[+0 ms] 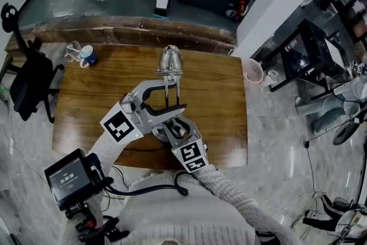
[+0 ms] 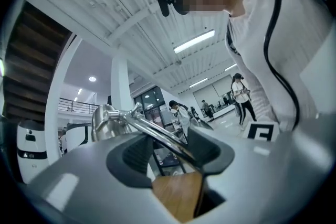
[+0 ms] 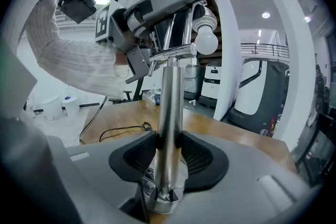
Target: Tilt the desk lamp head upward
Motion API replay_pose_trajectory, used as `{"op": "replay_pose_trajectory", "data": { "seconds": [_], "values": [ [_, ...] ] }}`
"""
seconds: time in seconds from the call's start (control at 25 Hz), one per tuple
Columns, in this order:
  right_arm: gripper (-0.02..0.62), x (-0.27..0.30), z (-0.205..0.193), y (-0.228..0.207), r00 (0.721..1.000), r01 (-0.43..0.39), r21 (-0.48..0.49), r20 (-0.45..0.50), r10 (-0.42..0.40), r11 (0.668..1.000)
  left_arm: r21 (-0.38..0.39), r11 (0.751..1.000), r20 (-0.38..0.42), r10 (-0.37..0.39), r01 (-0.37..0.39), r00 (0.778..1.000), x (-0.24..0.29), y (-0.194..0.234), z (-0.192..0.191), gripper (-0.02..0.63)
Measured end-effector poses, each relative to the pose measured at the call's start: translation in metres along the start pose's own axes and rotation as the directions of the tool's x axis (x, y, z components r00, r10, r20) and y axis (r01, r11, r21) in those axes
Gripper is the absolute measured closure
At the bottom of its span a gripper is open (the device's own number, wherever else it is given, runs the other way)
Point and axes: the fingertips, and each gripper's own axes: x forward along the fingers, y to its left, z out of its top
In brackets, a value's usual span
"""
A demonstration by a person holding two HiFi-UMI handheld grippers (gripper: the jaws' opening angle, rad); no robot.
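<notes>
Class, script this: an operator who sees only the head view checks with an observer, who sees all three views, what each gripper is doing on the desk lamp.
Operator: From above I can't tell. Has the right gripper got hold of anything?
Observer: Yes. In the right gripper view its jaws are shut on the lamp's upright pole, with a pad pressed on each side.
Operator: And the left gripper?
Observer: In the left gripper view its jaws stand apart. The thin chrome rod that runs back from the lamp head passes between them, close by one pad and clear of the other.
</notes>
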Motion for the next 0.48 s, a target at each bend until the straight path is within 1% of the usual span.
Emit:
{"op": "replay_pose_trajectory", "data": {
  "seconds": [0.12,0.2,0.32,0.48],
  "values": [
    [0.453,-0.0011,0.0003,-0.0008,1.0,0.001,0.002,-0.001,-0.001,1.0,0.048,0.999,0.001,0.0,0.0,1.0,0.001,-0.0035,0.0036,0.405],
    [0.453,-0.0017,0.0009,-0.0008,1.0,0.002,0.004,-0.002,-0.002,1.0,0.064,0.998,0.01,0.003,-0.003,1.0,0.001,-0.0046,0.0066,0.405],
    [0.453,-0.0011,0.0007,-0.0008,1.0,0.002,0.006,-0.001,-0.002,1.0,0.055,0.998,0.019,0.005,-0.006,1.0,0.0005,-0.0042,0.006,0.405],
    [0.453,-0.0011,0.0015,-0.0013,1.0,-0.003,0.006,0.0,0.003,1.0,0.02,1.0,0.026,0.004,-0.005,1.0,0.0001,-0.0025,0.005,0.407]
  ]
}}
